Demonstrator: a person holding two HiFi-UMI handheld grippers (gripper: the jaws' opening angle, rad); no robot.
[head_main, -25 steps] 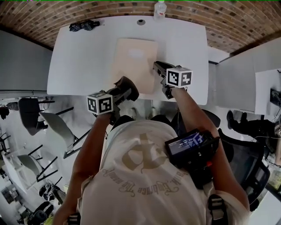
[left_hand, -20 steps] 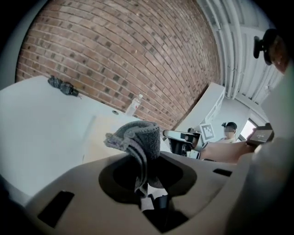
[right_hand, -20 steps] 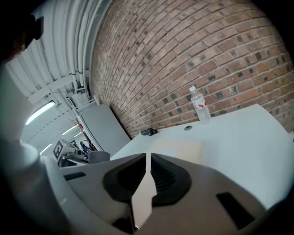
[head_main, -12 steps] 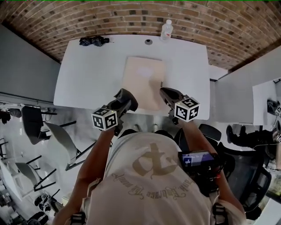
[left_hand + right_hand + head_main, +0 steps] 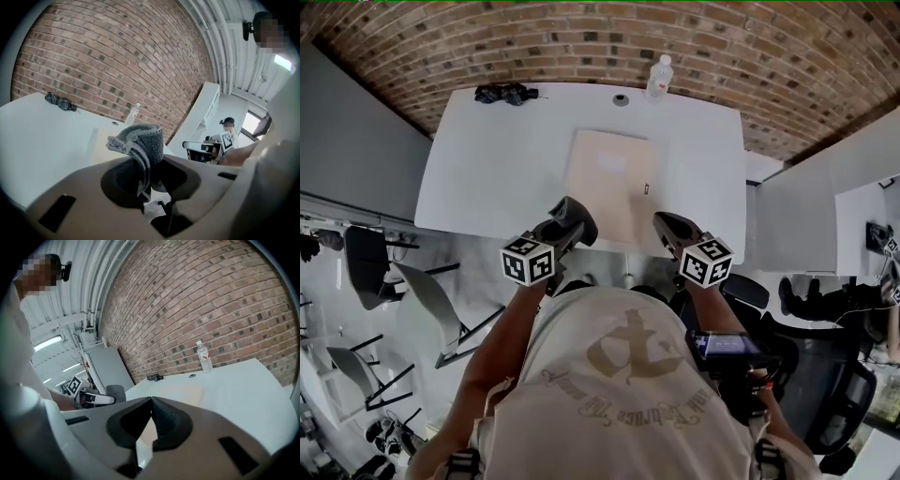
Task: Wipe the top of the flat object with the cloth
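Note:
The flat object is a tan board (image 5: 605, 173) lying mid-table; it also shows faintly in the left gripper view (image 5: 101, 140) and the right gripper view (image 5: 183, 392). A small dark speck (image 5: 646, 188) lies near the board's right edge. My left gripper (image 5: 571, 210) hovers at the table's near edge, just short of the board's near left corner, shut on a folded grey cloth (image 5: 139, 147). My right gripper (image 5: 662, 222) hangs off the board's near right corner. Its jaws (image 5: 151, 403) have just been closing and now meet, with nothing between them.
On the white table (image 5: 487, 159), a clear water bottle (image 5: 660, 74) stands at the far edge, with a small round fitting (image 5: 621, 99) beside it. A dark bundle (image 5: 504, 93) lies at the far left. Brick wall stands beyond. Chairs (image 5: 412, 281) stand at the left.
Both grippers have drawn back from over the board toward the table's near edge. The right one left the board's right side, where a small dark speck now shows.

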